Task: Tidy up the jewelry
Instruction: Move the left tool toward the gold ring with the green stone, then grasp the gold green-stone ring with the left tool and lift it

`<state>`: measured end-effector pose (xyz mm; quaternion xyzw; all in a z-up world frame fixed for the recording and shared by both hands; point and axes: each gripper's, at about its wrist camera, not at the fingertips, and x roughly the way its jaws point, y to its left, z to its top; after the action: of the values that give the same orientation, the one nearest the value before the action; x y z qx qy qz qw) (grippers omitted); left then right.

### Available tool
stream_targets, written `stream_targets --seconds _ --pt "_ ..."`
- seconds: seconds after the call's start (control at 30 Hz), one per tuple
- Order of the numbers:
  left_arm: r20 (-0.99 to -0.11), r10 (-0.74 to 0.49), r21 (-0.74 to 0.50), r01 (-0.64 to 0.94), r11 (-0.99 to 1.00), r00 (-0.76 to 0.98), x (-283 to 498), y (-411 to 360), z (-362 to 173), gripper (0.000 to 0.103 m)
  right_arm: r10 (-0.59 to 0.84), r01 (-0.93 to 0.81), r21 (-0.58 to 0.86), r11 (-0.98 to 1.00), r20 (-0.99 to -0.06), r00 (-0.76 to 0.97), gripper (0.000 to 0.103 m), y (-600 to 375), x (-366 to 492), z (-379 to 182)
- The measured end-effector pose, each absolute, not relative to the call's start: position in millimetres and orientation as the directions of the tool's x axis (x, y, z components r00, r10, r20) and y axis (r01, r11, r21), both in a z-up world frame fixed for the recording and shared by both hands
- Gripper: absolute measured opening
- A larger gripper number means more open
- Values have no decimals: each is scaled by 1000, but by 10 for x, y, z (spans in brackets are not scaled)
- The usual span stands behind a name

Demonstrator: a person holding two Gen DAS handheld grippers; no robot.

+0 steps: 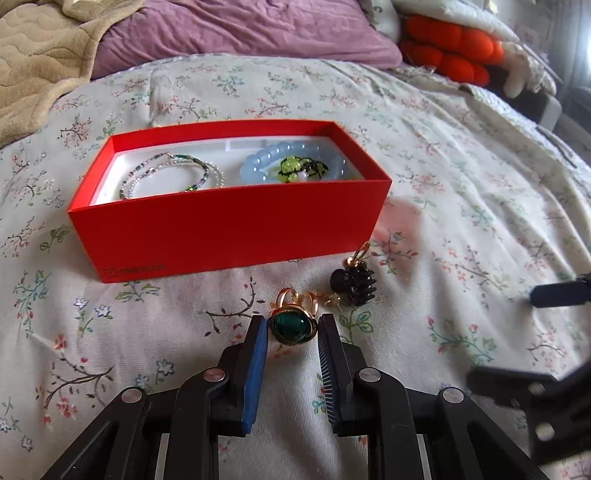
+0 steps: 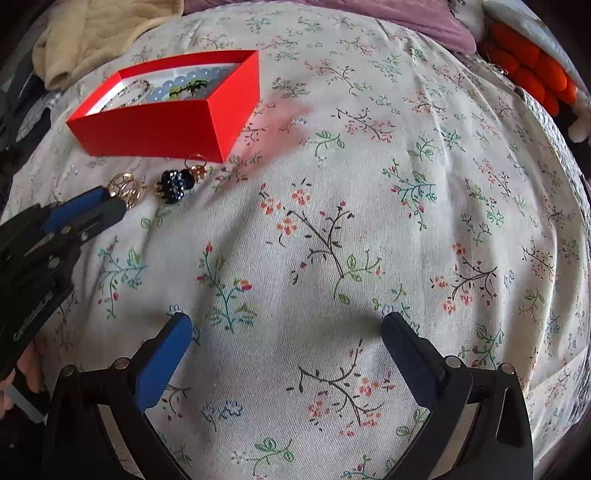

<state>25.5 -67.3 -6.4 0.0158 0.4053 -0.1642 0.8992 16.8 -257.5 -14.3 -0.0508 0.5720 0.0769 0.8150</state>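
A red box (image 1: 236,232) sits on the floral bedspread and holds a beaded necklace (image 1: 173,175), a pale blue bead bracelet (image 1: 258,166) and a green-and-black piece (image 1: 301,168). In front of it lie a gold ring with a green stone (image 1: 293,326), small gold rings (image 1: 312,299) and a black spiky ornament (image 1: 352,286). My left gripper (image 1: 293,325) has its fingers on either side of the green-stone ring, nearly touching it. It also shows in the right wrist view (image 2: 107,205). My right gripper (image 2: 286,328) is open and empty over bare bedspread, away from the box (image 2: 162,122).
A purple pillow (image 1: 240,33) and a beige blanket (image 1: 37,62) lie behind the box. An orange plush item (image 1: 450,51) sits at the far right. The right gripper's finger (image 1: 557,293) shows at the right edge of the left wrist view.
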Motion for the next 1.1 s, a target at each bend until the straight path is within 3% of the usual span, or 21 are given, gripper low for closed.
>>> stream_targets --seconds 0.07,0.7,0.97,1.1 --pt "-733 -289 -112 310 944 616 231 -620 -35 16 73 -174 14 985 -940 334 103 -2586 221 -129" --pt "-712 -442 -408 191 893 546 79 170 54 15 136 -130 98 987 -935 326 103 -2175 487 -116" --pt "-805 -302 -290 106 951 511 67 426 -151 16 140 -164 91 982 -938 318 102 -1989 502 -131" --pt "-821 -302 -269 138 953 485 2 492 -163 18 146 -167 97 981 -939 310 102 -1969 502 -140"
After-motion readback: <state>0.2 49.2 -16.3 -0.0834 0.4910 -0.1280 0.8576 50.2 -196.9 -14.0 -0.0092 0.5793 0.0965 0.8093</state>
